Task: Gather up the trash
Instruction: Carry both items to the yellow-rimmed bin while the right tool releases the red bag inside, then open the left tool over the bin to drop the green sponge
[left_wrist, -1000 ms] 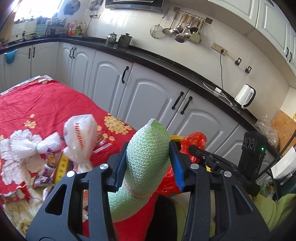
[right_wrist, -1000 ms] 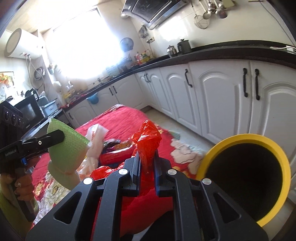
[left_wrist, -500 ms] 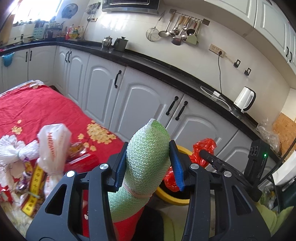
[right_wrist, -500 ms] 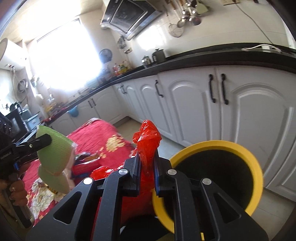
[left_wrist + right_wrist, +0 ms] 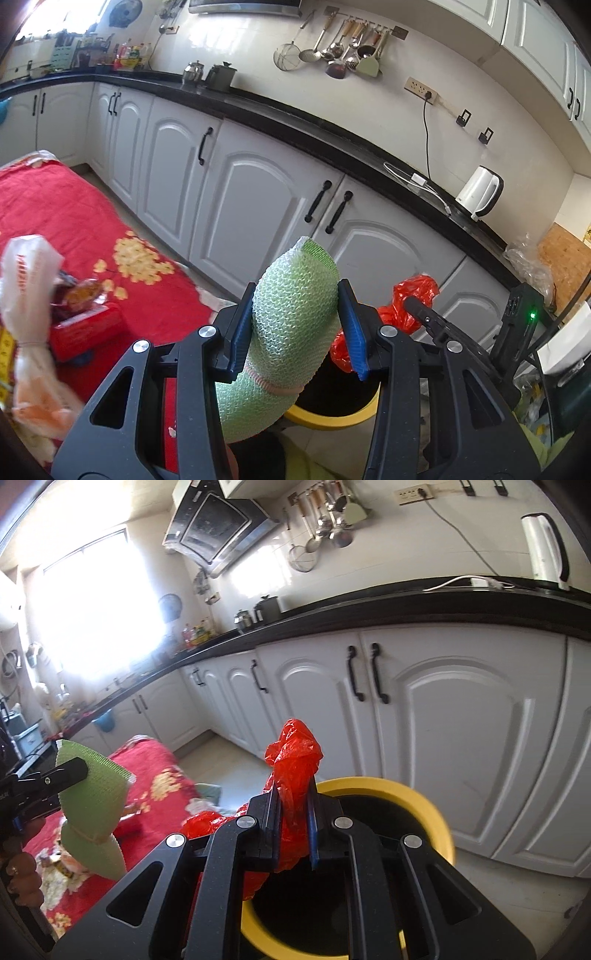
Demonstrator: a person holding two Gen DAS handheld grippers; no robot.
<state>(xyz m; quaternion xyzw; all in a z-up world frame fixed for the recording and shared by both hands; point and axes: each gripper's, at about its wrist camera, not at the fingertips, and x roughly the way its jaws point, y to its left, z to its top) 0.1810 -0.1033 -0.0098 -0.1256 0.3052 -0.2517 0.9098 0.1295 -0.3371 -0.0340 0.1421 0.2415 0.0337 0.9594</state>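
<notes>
Two grippers pinch green foam netting (image 5: pixel 295 325), crinkly red plastic bag (image 5: pixel 295 771).

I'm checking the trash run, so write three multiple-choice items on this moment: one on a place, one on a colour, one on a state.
1. Where does the kettle stand?
A. on the counter
B. on the floor
C. on the red cloth

2. What colour is the bin's rim?
A. blue
B. yellow
C. white

3. How is the right gripper?
A. wide open, empty
B. out of view
C. shut on the red bag

Answers:
1 A, it stands on the black counter.
2 B, the ring around the dark opening is yellow.
3 C, both pads pinch the plastic.
</notes>
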